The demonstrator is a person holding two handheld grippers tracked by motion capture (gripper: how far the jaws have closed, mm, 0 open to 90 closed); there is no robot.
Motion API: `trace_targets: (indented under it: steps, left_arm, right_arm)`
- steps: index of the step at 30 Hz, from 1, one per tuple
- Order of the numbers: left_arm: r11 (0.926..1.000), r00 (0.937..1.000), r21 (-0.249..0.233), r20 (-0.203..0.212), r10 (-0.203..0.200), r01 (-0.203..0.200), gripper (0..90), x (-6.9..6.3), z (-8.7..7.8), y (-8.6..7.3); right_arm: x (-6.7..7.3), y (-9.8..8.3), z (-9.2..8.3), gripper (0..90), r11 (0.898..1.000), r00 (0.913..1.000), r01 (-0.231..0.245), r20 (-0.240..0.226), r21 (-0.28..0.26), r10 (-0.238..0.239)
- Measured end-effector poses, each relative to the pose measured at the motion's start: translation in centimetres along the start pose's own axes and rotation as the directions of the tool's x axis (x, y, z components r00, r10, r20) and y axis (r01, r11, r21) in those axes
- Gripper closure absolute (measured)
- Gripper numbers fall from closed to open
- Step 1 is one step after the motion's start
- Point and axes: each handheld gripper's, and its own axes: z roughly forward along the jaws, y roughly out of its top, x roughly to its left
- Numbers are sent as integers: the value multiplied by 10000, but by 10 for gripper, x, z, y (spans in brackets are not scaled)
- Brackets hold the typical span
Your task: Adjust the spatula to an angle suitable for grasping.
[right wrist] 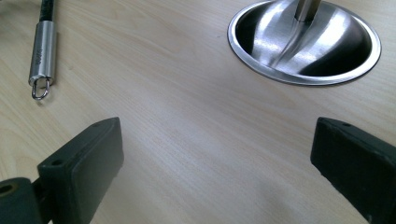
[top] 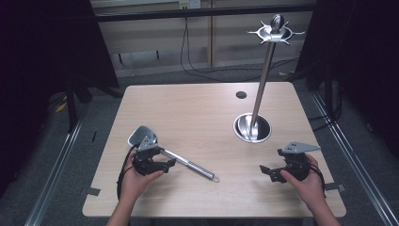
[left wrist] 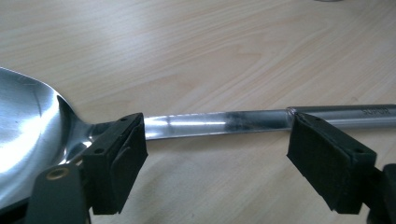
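Observation:
A large steel spoon (top: 141, 135) lies on the wooden table (top: 197, 108) at the front left, its handle (top: 197, 168) running right to a ring end. My left gripper (top: 165, 164) hovers over the spoon's neck, jaws open. In the left gripper view the neck (left wrist: 210, 123) runs across just beyond the open left gripper (left wrist: 217, 142), with the bowl (left wrist: 28, 126) at the left. My right gripper (top: 264, 170) is open at the front right, holding nothing. The right gripper view shows the open right gripper (right wrist: 217, 158) over bare wood, with the handle's ring end (right wrist: 42, 56) far left.
A steel utensil stand rises from a round bowl base (top: 252, 128) right of centre, its pole topped by a hook ring (top: 275, 33). The base rim (right wrist: 303, 77) lies ahead of the right gripper. A small dark hole (top: 241, 94) sits near the table's far edge.

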Motion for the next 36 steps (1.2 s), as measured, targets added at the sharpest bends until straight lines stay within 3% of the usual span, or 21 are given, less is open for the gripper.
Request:
trace_targets:
  steps: [6, 9, 13, 16, 19, 20, 21, 22, 24, 25, 27, 28, 31, 32, 33, 34, 35, 36]
  left_arm:
    - [9978, 9986, 495, 339, 416, -433, 277, -7, 3, 1]
    - [9953, 9967, 703, 513, 636, -672, 361, -10, 4, 2]
    - [9894, 9915, 959, 815, 1013, -1089, 552, -12, 4, 3]
    - [9800, 9819, 1361, 1416, 1259, -1453, 740, -16, 5, 6]
    - [9637, 9725, 1836, 1651, 1641, -1938, 887, -20, 7, 8]
    - [9575, 9677, 1961, 1792, 1772, -2116, 900, -22, 8, 8]
    - [9568, 9658, 1930, 1844, 1824, -2175, 900, -24, 10, 8]
    - [9469, 9605, 2131, 1923, 2010, -2408, 900, -25, 11, 9]
    - [9445, 9574, 2108, 1968, 2115, -2520, 900, -27, 14, 9]
    - [9472, 9604, 2118, 1926, 2011, -2408, 900, -28, 16, 9]
    - [9438, 9589, 2201, 1967, 2046, -2465, 900, -28, 18, 10]
    - [9475, 9609, 2145, 1953, 1961, -2370, 900, -28, 20, 10]
    - [9463, 9604, 2173, 1958, 1980, -2394, 900, -30, 25, 12]
    - [9319, 9522, 2387, 2049, 2263, -2729, 900, -28, 25, 13]
    - [9347, 9526, 2321, 2071, 2230, -2693, 900, -30, 27, 13]
    - [9428, 9581, 2240, 2023, 2028, -2468, 900, -31, 29, 13]
    - [9428, 9581, 2240, 2023, 2028, -2468, 900, -31, 29, 13]
    - [9483, 9607, 2152, 2018, 1906, -2333, 900, -34, 32, 14]
  right_arm:
    - [-1, 1, 0, 22, 10000, 10000, 9, -7, -62, -9]
    - [0, 1, 0, 23, 10000, 10000, -30, 3, -59, 30]
    - [1, 1, 1, 24, 10000, 10000, 24, -47, -39, -24]
    - [2, 0, 0, 24, 10000, 10000, 56, -11, -40, -56]
    - [2, 1, -1, 24, 9999, 9999, 118, 15, -54, -118]
    - [3, 1, -1, 24, 9999, 9999, 116, 12, -56, -116]
    - [3, 1, -1, 24, 9999, 9999, 115, -9, -70, -115]
    - [3, 1, -1, 24, 9999, 9999, 120, -3, -80, -120]
    - [4, 1, -1, 24, 9999, 9999, 116, 20, -43, -116]
    - [4, 0, -1, 24, 9998, 9998, 181, 22, -36, -181]
    - [4, 0, -1, 24, 9998, 9998, 217, 30, -43, -217]
    - [4, -1, -1, 24, 9998, 9998, 173, 34, -24, -173]
    - [3, -2, -3, 24, 10000, 9999, 92, 55, -35, -92]
    - [2, -3, -4, 24, 9999, 9999, 107, 67, -25, -107]
    - [2, -4, -4, 24, 9999, 9999, 110, 73, -39, -109]
    - [1, -4, -6, 24, 10000, 9999, 61, 112, -53, -60]
    - [1, -4, -6, 24, 10000, 9999, 61, 112, -53, -60]
    - [1, -6, -8, 24, 10000, 9998, 28, 183, -78, -27]
